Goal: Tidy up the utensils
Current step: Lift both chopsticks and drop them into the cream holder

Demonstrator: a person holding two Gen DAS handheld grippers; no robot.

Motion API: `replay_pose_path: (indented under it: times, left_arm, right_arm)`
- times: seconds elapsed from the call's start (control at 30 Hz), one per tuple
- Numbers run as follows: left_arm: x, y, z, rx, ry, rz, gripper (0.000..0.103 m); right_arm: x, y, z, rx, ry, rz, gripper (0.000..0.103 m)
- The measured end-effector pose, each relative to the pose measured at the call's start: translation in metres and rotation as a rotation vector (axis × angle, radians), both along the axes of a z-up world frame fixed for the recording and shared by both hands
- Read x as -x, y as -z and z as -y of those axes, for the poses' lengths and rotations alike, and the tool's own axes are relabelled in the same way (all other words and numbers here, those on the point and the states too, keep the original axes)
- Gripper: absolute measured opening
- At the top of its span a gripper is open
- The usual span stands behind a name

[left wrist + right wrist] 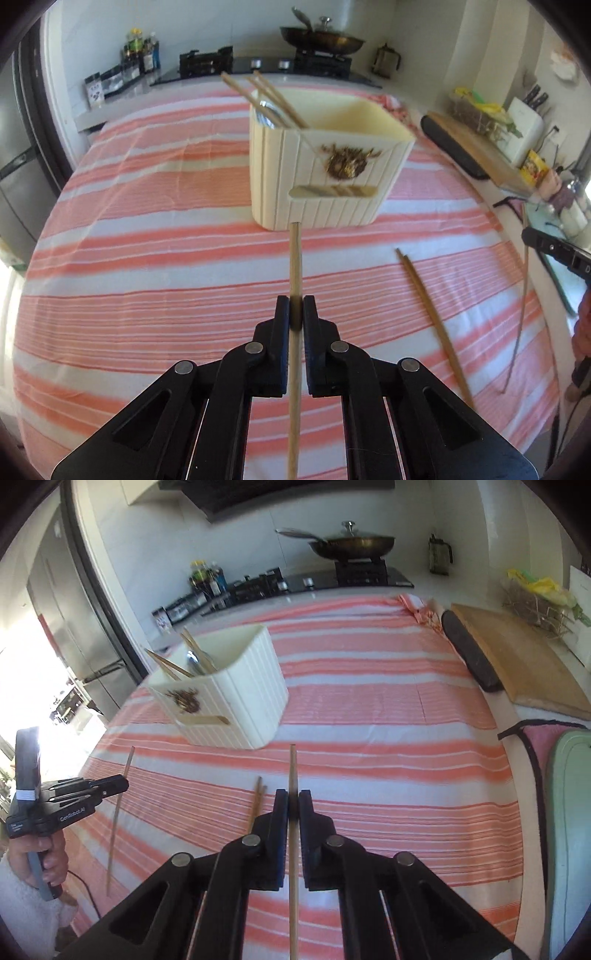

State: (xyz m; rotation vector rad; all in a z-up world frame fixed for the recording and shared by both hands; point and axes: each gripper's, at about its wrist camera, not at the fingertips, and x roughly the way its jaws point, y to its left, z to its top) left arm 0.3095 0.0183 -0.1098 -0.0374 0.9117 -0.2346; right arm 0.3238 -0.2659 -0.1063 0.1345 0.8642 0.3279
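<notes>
My left gripper [295, 306] is shut on a wooden chopstick [295, 258] that points at the cream utensil holder [325, 177], just short of its base. Several chopsticks [273, 96] and a spoon [267, 110] stand in the holder's left compartment. Two loose chopsticks [432, 321] lie on the striped cloth to the right. My right gripper [293, 797] is shut on another chopstick [293, 768], which is aimed toward the holder [221, 698]. In the right wrist view the left gripper [110, 784] appears at the far left, held by a hand [51, 864].
A pink-striped cloth [147, 221] covers the counter. A wooden cutting board [517, 657] and a dark pad [469, 653] lie at the right, and a green board [569, 812] at the near right. A stove with a lidded pan [321, 40] and bottles [140, 51] stand at the back.
</notes>
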Motion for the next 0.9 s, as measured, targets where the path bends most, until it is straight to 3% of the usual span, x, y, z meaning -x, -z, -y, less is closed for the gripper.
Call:
replay_pose_path:
  times: [0.2, 0.33, 0.6, 0.73, 0.83, 0.9]
  left_arm:
    - [0.021, -0.062, -0.018, 0.083, 0.029, 0.133, 0.005]
    - [0.022, -0.105, -0.029, 0.149, 0.018, 0.222, 0.005]
    - [-0.028, -0.201, -0.047, 0.277, -0.125, 0.514, 0.005]
    - [-0.077, -0.202, -0.042, 0.287, -0.207, 0.554, 0.005]
    - [-0.113, -0.178, -0.036, 0.295, -0.228, 0.492, 0.005]
    - [-0.136, -0.159, -0.032, 0.274, -0.231, 0.431, 0.005]
  right_arm:
    - [0.039, -0.058, -0.005, -0.015, -0.057, 0.120, 0.006]
    - [0.045, -0.094, -0.008, -0.015, -0.029, 0.236, 0.006]
    - [-0.024, -0.179, -0.030, -0.034, 0.023, 0.511, 0.006]
    - [-0.066, -0.192, -0.048, -0.067, 0.029, 0.595, 0.006]
    - [-0.094, -0.178, -0.068, -0.050, -0.002, 0.588, 0.006]
    - [-0.114, -0.160, -0.082, -0.031, -0.045, 0.531, 0.006]
